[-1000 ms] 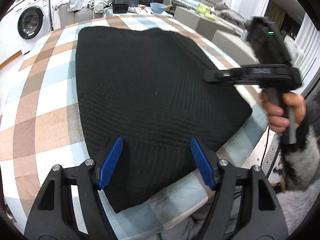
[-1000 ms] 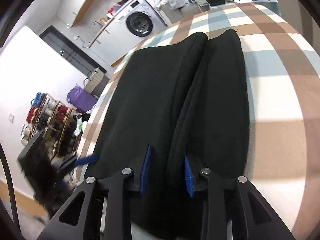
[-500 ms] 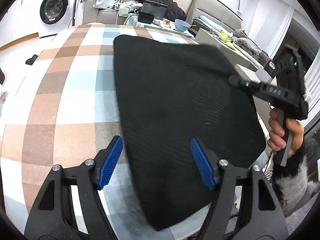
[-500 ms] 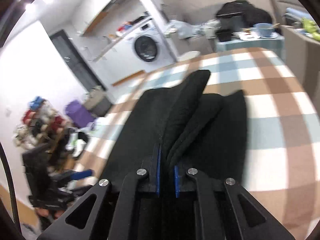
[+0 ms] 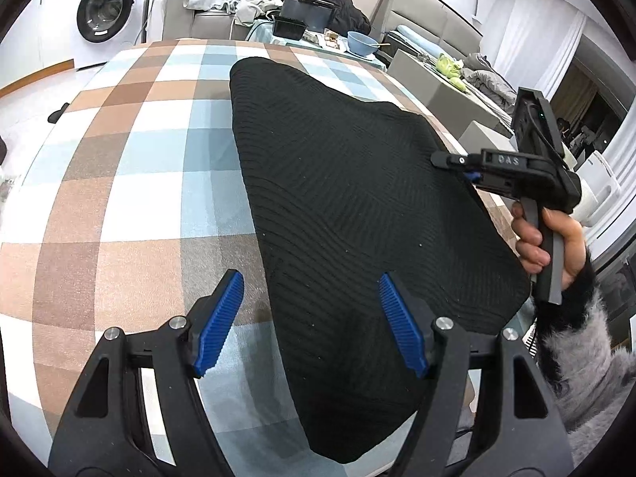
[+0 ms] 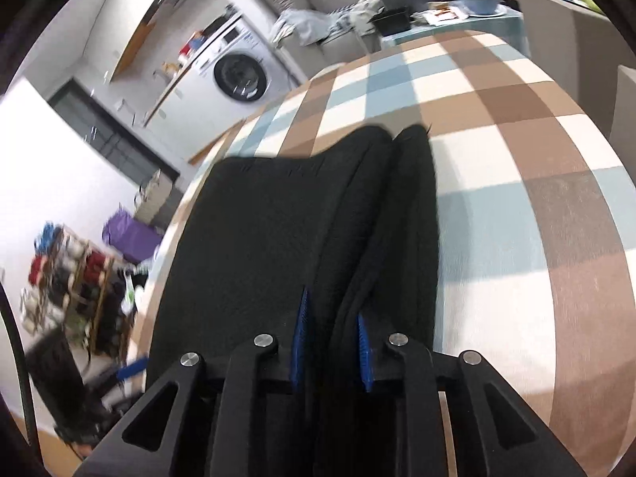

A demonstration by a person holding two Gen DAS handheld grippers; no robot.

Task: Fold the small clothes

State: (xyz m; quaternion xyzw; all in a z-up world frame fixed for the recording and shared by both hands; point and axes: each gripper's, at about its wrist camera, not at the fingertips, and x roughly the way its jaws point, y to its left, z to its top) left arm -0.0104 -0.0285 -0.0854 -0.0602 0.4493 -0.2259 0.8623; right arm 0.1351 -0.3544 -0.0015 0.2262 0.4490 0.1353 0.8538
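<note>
**Soft black knit, pinched at one edge**

Checked tablecloth (image 5: 131, 206) covers the table, a washing machine (image 5: 104, 10) behind it. On the cloth lies the black ribbed knit garment (image 5: 349, 206), limp and light, likely to sag and slide. The right gripper (image 6: 332, 342) has a raised fold of its edge between its pads, jaws having just eased slightly apart. The left gripper (image 5: 312, 322) gapes wide over the garment's near corner, holding nothing. Best hold: corners and hems.
</note>
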